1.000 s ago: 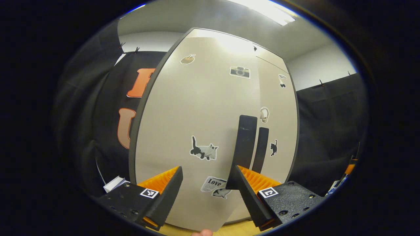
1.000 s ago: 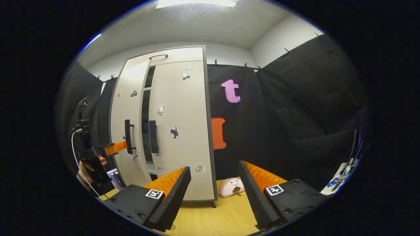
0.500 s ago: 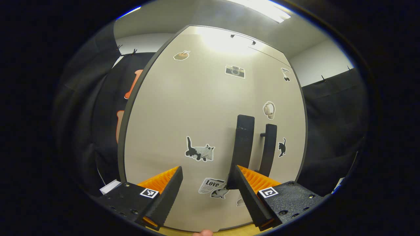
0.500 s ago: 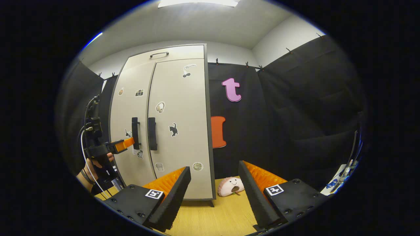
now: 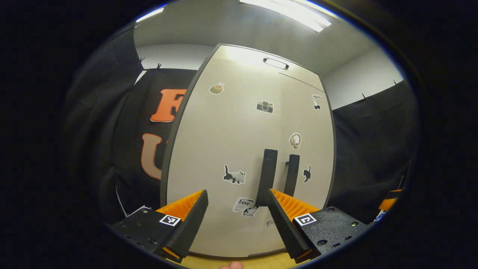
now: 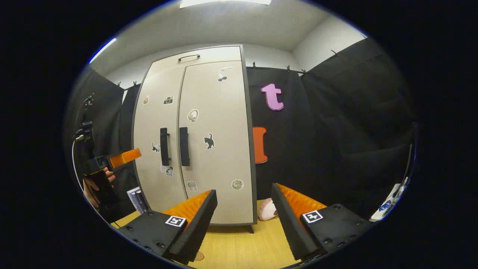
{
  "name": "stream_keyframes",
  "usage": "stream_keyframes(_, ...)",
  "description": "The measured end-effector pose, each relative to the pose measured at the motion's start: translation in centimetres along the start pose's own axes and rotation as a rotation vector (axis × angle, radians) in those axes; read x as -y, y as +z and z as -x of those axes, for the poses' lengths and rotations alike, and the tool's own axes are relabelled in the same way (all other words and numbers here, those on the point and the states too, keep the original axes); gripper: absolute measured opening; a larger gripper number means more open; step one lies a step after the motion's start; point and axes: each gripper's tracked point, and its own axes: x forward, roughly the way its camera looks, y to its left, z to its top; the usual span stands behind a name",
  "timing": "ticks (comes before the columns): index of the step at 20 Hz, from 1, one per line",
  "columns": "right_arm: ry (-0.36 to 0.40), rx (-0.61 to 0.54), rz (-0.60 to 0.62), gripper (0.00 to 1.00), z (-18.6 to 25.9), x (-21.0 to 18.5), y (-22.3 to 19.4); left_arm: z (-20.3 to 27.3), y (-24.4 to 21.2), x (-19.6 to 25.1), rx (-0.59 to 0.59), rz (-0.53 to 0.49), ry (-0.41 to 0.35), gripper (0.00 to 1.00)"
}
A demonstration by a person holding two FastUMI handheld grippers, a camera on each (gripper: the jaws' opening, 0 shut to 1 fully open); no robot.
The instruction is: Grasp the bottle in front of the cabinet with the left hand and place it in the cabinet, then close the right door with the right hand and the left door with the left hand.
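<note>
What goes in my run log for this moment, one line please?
left door: shut | right door: shut | left gripper: open, empty | right gripper: open, empty

One cabinet [image 6: 209, 149], two closed doors, two black handles, one plush toy [image 6: 266, 210], two grippers.

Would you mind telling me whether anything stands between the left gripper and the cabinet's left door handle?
Nothing visible does. The left gripper is open, facing the left door, with bare air between its fingers and the left handle. In the right gripper view it sits apart from the cabinet, both doors flush.
</note>
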Motion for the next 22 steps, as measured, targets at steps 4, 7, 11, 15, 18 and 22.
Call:
stream_keyframes(4,0.046,-0.025,-0.004,0.97,-0.7,-2.1,-1.5,3.3,0.5,-1.4,0.012,-0.039,0.037,0.96)
stream_keyframes(7,0.084,-0.030,-0.019,0.97,-1.0,-4.0,-2.2,5.9,-0.1,-2.4,-0.004,-0.034,0.071,0.95)
stream_keyframes(11,0.105,-0.032,-0.025,0.97,-1.6,-5.4,-2.7,9.2,-1.1,-4.0,-0.012,-0.032,0.114,0.95)
stream_keyframes(15,0.113,-0.026,-0.041,0.97,-2.0,-6.5,-2.9,10.9,-2.0,-5.1,-0.024,-0.035,0.135,0.95)
stream_keyframes(18,0.124,-0.026,-0.031,0.97,-2.4,-6.6,-2.7,11.3,-1.8,-5.5,-0.018,-0.029,0.152,0.95)
stream_keyframes(22,0.133,-0.029,-0.020,0.97,-2.8,-5.9,-1.9,11.5,-1.1,-5.1,0.011,-0.027,0.167,0.96)
